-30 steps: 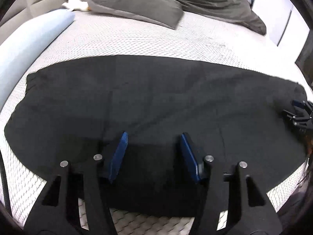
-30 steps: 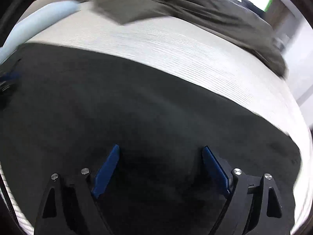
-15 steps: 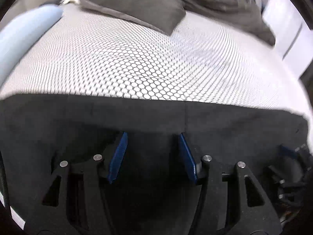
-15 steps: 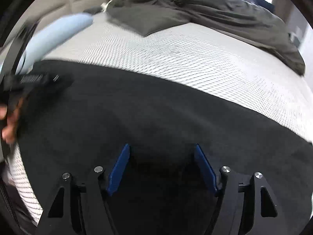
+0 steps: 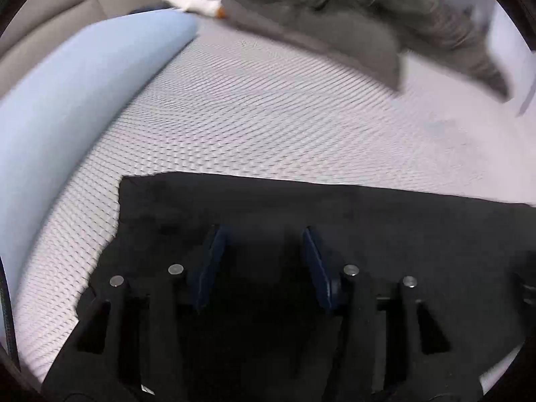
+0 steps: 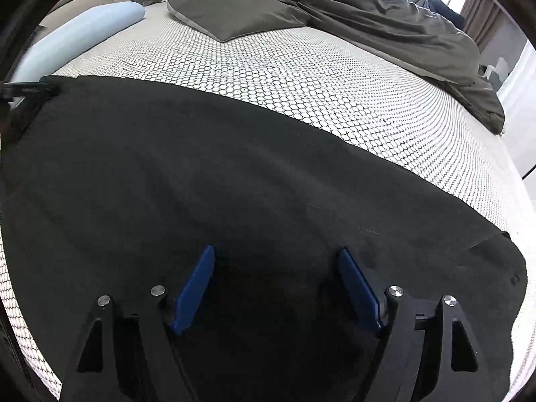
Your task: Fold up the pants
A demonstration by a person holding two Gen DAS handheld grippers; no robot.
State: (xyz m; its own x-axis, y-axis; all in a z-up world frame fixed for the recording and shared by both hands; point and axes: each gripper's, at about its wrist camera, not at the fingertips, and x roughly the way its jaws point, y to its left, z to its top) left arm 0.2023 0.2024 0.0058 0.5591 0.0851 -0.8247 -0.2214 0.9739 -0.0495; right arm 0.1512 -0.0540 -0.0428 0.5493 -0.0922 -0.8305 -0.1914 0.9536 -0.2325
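Item: black pants (image 6: 234,174), one piece, lying flat across the near half of the bed (image 6: 301,77) on its white honeycomb-patterned cover, long axis running left to right. Left of it, a pale blue bolster (image 5: 67,107) lies along the bed's edge, apart from the cloth. Left end of the pants: a squared corner and straight far hem, seen close in the left wrist view; the left gripper (image 5: 264,258) sits low over this end, its blue fingers (image 5: 211,261) partly apart and just closing in, nothing visibly pinched between them, though contact with the dark cloth below cannot be told. Middle: broad, smooth panel with shallow diagonal wrinkles. Right end: the right gripper (image 6: 278,284) hovers with fingers wide apart, just opened further, nothing between them; beyond it the edge curls up slightly. Rear of bed: a rumpled dark grey blanket (image 6: 351,10), well apart. Handling, as judged: soft, limp, light, matte and not slippery; it will sag and drag rather than hold shape, and is not fragile. Best holds: the two end edges or corners, pinched through all layers, lifted together to keep the fold square.
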